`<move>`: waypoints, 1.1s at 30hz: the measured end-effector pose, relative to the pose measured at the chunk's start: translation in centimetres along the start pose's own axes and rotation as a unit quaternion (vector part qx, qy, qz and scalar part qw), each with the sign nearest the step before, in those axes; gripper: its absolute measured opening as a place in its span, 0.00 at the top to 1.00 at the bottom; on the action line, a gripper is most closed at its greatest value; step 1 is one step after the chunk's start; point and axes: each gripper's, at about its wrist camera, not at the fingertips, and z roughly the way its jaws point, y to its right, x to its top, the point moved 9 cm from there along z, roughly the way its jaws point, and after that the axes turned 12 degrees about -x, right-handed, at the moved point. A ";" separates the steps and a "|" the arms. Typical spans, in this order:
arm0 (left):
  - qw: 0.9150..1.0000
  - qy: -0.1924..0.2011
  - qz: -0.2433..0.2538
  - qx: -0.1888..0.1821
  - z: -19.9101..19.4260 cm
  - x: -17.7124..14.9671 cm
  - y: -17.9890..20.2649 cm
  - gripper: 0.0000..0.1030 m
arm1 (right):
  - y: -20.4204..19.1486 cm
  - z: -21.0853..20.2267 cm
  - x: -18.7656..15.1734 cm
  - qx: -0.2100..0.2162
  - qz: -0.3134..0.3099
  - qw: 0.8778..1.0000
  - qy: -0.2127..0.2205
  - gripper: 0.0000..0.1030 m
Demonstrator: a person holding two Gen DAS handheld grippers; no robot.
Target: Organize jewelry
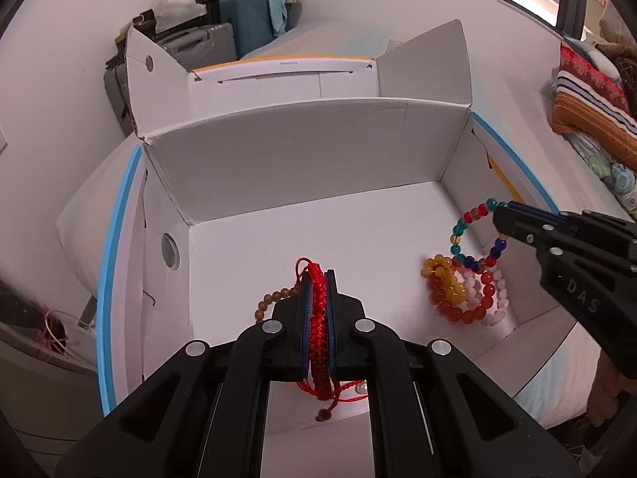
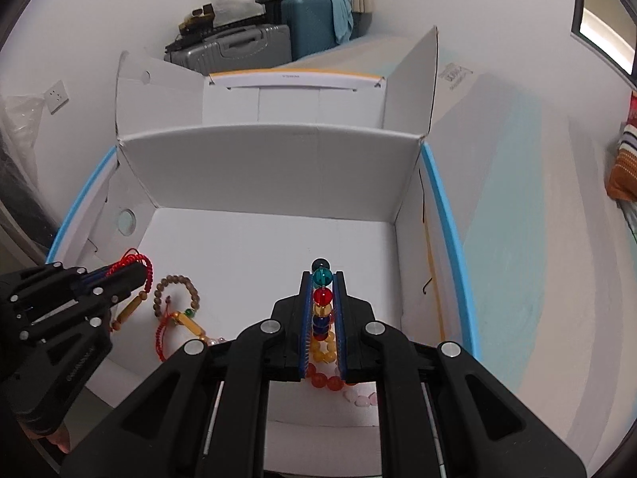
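- White walls close off the far side of the room, with a teal suitcase [image 1: 254,20] and a grey hard case [image 2: 243,46] stacked in the far corner and a striped cushion [image 1: 593,99] at the right.
- Open white cardboard box [image 1: 302,151], blue-edged on its outside, fills the middle, flaps raised at the far side; its floor holds the jewelry.
- Left tongs [image 1: 318,310] are pressed together, pinching a red braided cord bracelet [image 1: 319,330] upright between the blue pads, over the near left part of the box; its loose ends and a small bead hang below.
- Right tongs [image 2: 323,318] are pressed together on a multicoloured glass bead bracelet [image 1: 473,235] of teal, red, amber and blue beads, which hangs as a loop just above the near right corner.
- Below that loop lies a heap of bead bracelets [image 1: 466,294]: amber-yellow, orange-red and pale pink, touching one another.
- At the near left on the box floor lie a brown wooden bead bracelet [image 2: 179,292] and a thin red cord with gold tube [image 2: 175,328].
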 end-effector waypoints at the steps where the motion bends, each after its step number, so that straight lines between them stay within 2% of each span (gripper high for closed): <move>1: 1.000 0.000 -0.001 0.000 0.1 0.0 0.0 0.94 | 0.0 0.1 -0.1 0.000 0.000 1.000 -0.001 0.91; 3: 1.000 0.003 -0.004 -0.001 0.1 0.1 0.0 0.93 | -0.1 0.0 0.1 -0.003 0.003 1.000 0.002 0.86; 5: 1.000 0.006 -0.005 0.002 -0.1 0.2 0.0 0.92 | 0.0 -0.4 0.4 0.000 0.007 1.000 0.010 0.67; 6: 1.000 0.010 -0.005 0.002 -0.3 0.2 0.0 0.90 | 0.1 -0.8 0.5 0.003 0.012 1.000 0.017 0.61; 8: 1.000 0.021 -0.005 0.006 -1.0 0.4 0.1 0.72 | 0.5 -1.6 0.6 0.005 0.019 0.999 0.027 0.50; 9: 1.000 0.029 -0.007 0.006 -1.5 0.5 0.1 0.55 | 0.7 -2.2 0.7 0.005 0.023 0.999 0.034 0.47; 10: 0.999 0.041 -0.010 0.005 -2.2 0.6 0.2 0.47 | 0.9 -2.7 0.9 0.005 0.027 0.999 0.040 0.39; 11: 0.999 0.050 -0.010 0.007 -2.8 0.8 0.2 0.46 | 1.1 -3.3 0.9 0.005 0.031 0.998 0.047 0.33; 16: 0.995 0.098 -0.015 0.013 -6.4 1.0 0.9 0.10 | 2.4 -6.3 1.0 -0.002 0.045 0.995 0.084 0.17; 17: 0.994 0.107 -0.016 0.015 -6.9 0.9 1.0 0.08 | 2.6 -6.9 0.9 -0.003 0.048 0.994 0.094 0.13; 22: 0.991 0.133 -0.018 0.011 -9.3 -0.3 1.8 0.06 | 3.5 -9.6 -0.6 -0.027 0.052 0.990 0.130 0.07; 33: 0.989 0.140 -0.036 0.015 -10.1 -5.2 2.3 0.06 | 3.5 -11.4 -4.8 -0.052 0.053 0.986 0.148 0.07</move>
